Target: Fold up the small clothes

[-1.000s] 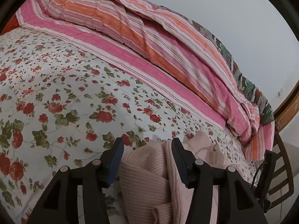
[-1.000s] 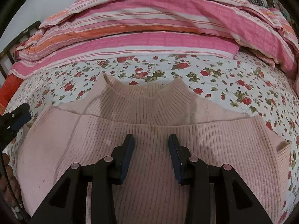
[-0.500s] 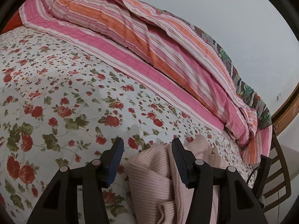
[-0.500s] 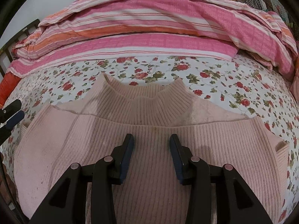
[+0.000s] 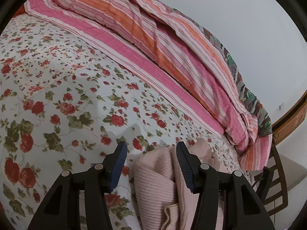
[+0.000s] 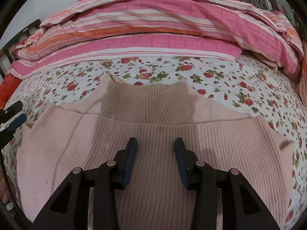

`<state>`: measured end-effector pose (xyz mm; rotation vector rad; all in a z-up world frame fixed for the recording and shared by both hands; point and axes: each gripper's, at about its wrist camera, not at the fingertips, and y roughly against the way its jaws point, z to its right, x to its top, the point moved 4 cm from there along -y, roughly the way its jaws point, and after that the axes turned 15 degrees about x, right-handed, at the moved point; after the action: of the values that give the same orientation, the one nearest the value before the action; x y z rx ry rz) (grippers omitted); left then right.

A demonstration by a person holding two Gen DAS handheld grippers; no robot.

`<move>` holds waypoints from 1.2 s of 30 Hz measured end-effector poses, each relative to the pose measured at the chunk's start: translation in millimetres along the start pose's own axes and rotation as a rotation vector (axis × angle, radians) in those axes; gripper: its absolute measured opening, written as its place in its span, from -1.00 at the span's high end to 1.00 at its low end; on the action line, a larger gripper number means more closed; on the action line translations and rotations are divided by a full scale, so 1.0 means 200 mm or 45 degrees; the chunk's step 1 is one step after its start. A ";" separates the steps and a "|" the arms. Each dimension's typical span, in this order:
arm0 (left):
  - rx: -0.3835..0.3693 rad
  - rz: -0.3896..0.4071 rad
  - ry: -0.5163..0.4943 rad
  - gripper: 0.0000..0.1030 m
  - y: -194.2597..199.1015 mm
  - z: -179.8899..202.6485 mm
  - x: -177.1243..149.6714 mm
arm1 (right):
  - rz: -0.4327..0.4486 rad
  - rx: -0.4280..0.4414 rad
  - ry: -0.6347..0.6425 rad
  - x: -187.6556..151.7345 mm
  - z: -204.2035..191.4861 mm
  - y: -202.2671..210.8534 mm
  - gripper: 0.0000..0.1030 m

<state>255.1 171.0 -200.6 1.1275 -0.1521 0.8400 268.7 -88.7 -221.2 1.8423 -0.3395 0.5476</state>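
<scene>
A pale pink ribbed sweater lies flat on the floral bedsheet, its collar at the far side and a lower layer folded up over the chest. My right gripper hovers over the middle of the sweater, open, with nothing between its pads. In the left wrist view the sweater's bunched left edge lies beneath my left gripper, close to the right-hand finger. That gripper is open, and its left-hand finger is well clear of the cloth. The left gripper also shows beside the sweater's left edge.
A pink, orange and white striped quilt is heaped along the far side of the bed. A dark chair and a wooden headboard stand beyond the bed's end. Bare floral sheet stretches to the left of the sweater.
The left wrist view has rolled slightly, so the sweater's edge sits a little further right between the fingers. The right gripper and the sweater have stayed put.
</scene>
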 end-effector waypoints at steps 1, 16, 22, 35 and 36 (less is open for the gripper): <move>-0.005 -0.002 -0.006 0.01 0.00 0.01 0.00 | 0.001 -0.007 -0.005 -0.01 -0.01 0.01 0.22; 0.005 0.024 -0.056 0.01 0.04 0.01 -0.02 | 0.075 -0.093 0.065 -0.22 -0.15 0.23 0.22; 0.007 0.025 -0.061 0.01 0.04 0.01 -0.02 | 0.110 -0.082 0.079 -0.30 -0.17 0.27 0.22; -0.027 0.053 -0.121 0.01 0.02 0.08 -0.05 | 0.181 -0.055 0.117 -0.40 -0.17 0.32 0.22; -0.025 0.055 -0.130 0.01 0.02 0.08 -0.06 | 0.197 -0.060 0.138 -0.42 -0.18 0.33 0.22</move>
<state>249.8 152.1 -196.1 1.1526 -0.2692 0.8179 158.2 -79.6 -202.2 1.7427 -0.4208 0.7369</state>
